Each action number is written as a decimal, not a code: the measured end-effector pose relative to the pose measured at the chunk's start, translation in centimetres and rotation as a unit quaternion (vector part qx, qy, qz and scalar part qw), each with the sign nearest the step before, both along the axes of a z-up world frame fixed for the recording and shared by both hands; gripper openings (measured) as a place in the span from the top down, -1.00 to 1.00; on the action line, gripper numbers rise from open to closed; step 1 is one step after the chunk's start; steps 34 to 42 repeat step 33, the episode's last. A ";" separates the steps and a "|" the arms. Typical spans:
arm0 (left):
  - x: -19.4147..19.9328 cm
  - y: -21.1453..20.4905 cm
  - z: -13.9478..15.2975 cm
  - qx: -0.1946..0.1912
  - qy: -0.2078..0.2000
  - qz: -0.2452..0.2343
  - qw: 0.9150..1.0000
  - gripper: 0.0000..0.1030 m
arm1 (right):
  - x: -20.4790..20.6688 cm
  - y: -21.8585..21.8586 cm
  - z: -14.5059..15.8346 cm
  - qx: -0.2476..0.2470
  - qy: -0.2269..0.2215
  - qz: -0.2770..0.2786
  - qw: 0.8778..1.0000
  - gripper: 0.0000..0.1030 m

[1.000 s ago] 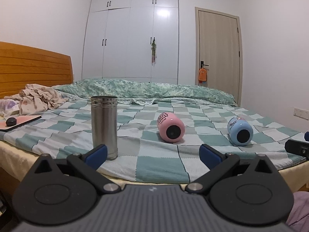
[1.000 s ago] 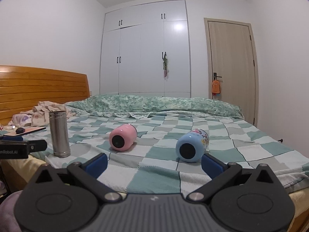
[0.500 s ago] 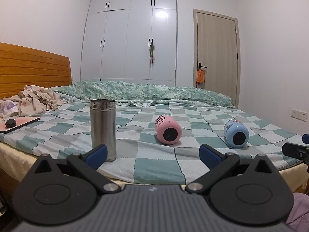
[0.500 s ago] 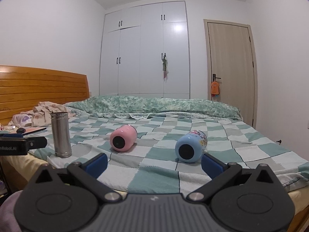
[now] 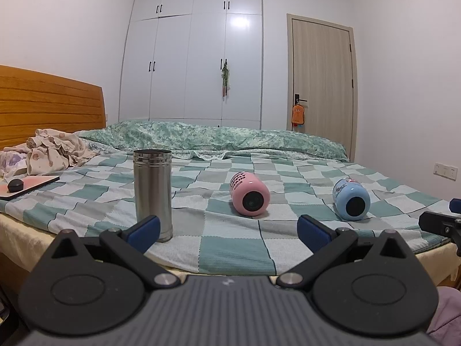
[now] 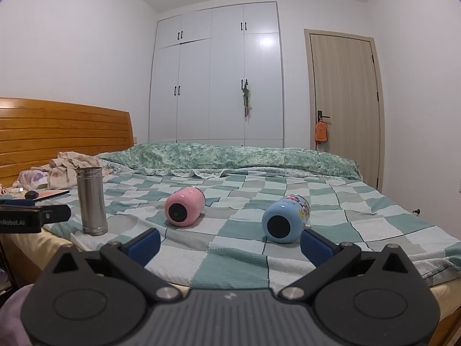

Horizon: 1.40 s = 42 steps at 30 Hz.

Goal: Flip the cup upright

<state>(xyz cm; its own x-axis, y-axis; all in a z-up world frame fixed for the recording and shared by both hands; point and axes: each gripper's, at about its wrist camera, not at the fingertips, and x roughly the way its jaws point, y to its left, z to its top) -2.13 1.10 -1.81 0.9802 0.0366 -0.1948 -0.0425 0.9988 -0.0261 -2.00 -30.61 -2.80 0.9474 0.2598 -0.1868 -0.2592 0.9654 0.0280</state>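
Observation:
A steel cup [image 5: 152, 194] stands upright near the bed's front edge; it also shows in the right wrist view [image 6: 91, 201]. A pink cup [image 5: 249, 197] lies on its side in the middle, bottom toward me, also in the right wrist view [image 6: 184, 206]. A blue cup [image 5: 351, 202] lies on its side to the right, also in the right wrist view [image 6: 285, 223]. My left gripper [image 5: 229, 230] is open and empty, short of the bed edge. My right gripper [image 6: 230, 243] is open and empty, in front of the blue cup.
The checkered bedspread [image 5: 236, 245] covers the bed. A tablet with a black puck [image 5: 15, 185] and crumpled clothes [image 5: 54, 150] lie at the left. A folded green quilt [image 5: 213, 138] runs along the far side. A wooden headboard [image 5: 49, 106] is at the left.
Both grippers have drawn back slightly from the bed and stay open. The cups have not moved.

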 end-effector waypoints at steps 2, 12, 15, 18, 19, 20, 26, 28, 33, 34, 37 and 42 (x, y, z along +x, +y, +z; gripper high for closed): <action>0.0 0.0 0.0 0.000 -0.001 -0.001 1.000 -1.00 | 0.0 0.0 0.0 0.001 -0.001 -0.001 1.000 -1.00; -0.1 0.1 0.2 0.000 -0.003 -0.001 1.000 -1.00 | -0.1 0.0 0.0 0.001 -0.003 -0.002 1.000 -1.00; -0.2 0.1 0.2 0.000 -0.004 -0.002 1.000 -1.00 | -0.1 0.0 0.0 0.001 -0.003 -0.001 1.000 -1.00; -0.2 0.1 0.3 -0.002 -0.005 -0.003 1.000 -1.00 | -0.1 0.0 0.0 0.000 -0.004 -0.001 1.000 -1.00; -0.2 0.1 0.3 -0.002 -0.005 -0.003 1.000 -1.00 | -0.1 0.0 0.1 0.000 -0.004 -0.001 1.000 -1.00; -0.2 0.1 0.3 -0.001 -0.005 -0.003 1.000 -1.00 | -0.1 0.0 0.1 0.000 -0.004 -0.001 1.000 -1.00; -0.3 0.2 0.4 -0.002 -0.006 -0.006 1.000 -1.00 | -0.1 0.0 0.0 0.000 -0.004 -0.001 1.000 -1.00; -0.4 0.2 0.4 -0.003 -0.008 -0.006 1.000 -1.00 | -0.2 0.1 0.0 0.000 -0.004 0.000 1.000 -1.00; -0.3 0.4 0.4 -0.004 -0.009 -0.005 1.000 -1.00 | -0.1 0.1 0.2 -0.002 -0.009 0.002 1.000 -1.00; -0.3 0.4 0.4 -0.004 -0.009 -0.005 1.000 -1.00 | -0.1 0.1 0.2 -0.002 -0.009 0.002 1.000 -1.00; -0.3 0.4 0.4 -0.004 -0.009 -0.005 1.000 -1.00 | -0.1 0.1 0.2 -0.002 -0.009 0.002 1.000 -1.00; -0.3 0.4 0.4 -0.004 -0.009 -0.005 1.000 -1.00 | -0.1 0.1 0.2 -0.002 -0.009 0.002 1.000 -1.00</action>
